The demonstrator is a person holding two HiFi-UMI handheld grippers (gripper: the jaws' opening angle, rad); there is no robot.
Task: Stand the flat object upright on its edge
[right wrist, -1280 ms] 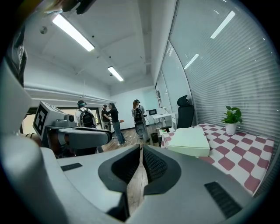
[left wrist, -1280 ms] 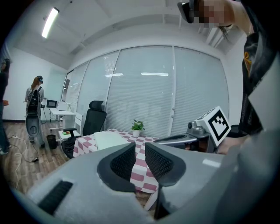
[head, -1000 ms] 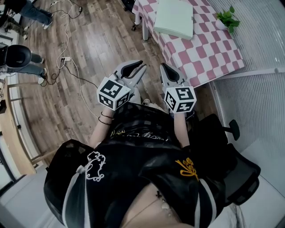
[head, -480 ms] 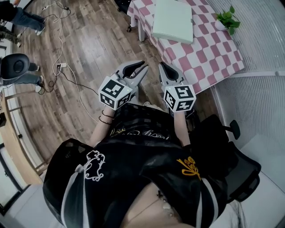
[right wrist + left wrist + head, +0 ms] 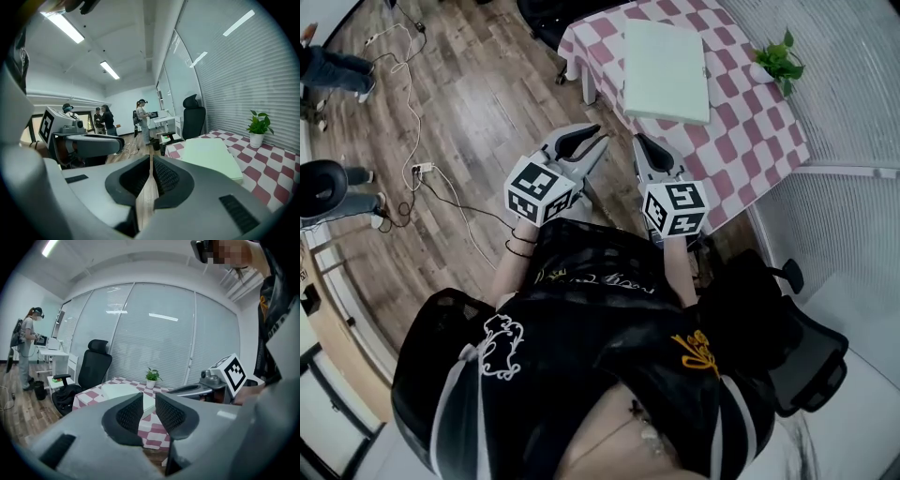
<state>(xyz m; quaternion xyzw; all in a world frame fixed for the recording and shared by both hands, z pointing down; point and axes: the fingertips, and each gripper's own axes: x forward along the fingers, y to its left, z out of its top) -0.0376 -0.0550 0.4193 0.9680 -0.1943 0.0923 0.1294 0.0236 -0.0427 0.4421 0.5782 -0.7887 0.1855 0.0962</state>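
1. Pale green flat rectangular slab (image 5: 666, 70) lies flat on the pink-checked worktop (image 5: 750, 112), ahead of both tongs, well apart, long axis pointing away.
2. Left tongs (image 5: 592, 142) and right tongs (image 5: 643, 143) are pressed together, empty; the right is nearer.

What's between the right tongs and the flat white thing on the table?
Only bare checked tablecloth, as the head view shows. The right tongs are shut and empty, short of the flat white board.

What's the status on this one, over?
Both shut, empty: left gripper, right gripper, short of the table. Pale flat board lying flat, untouched. Nothing in the way.
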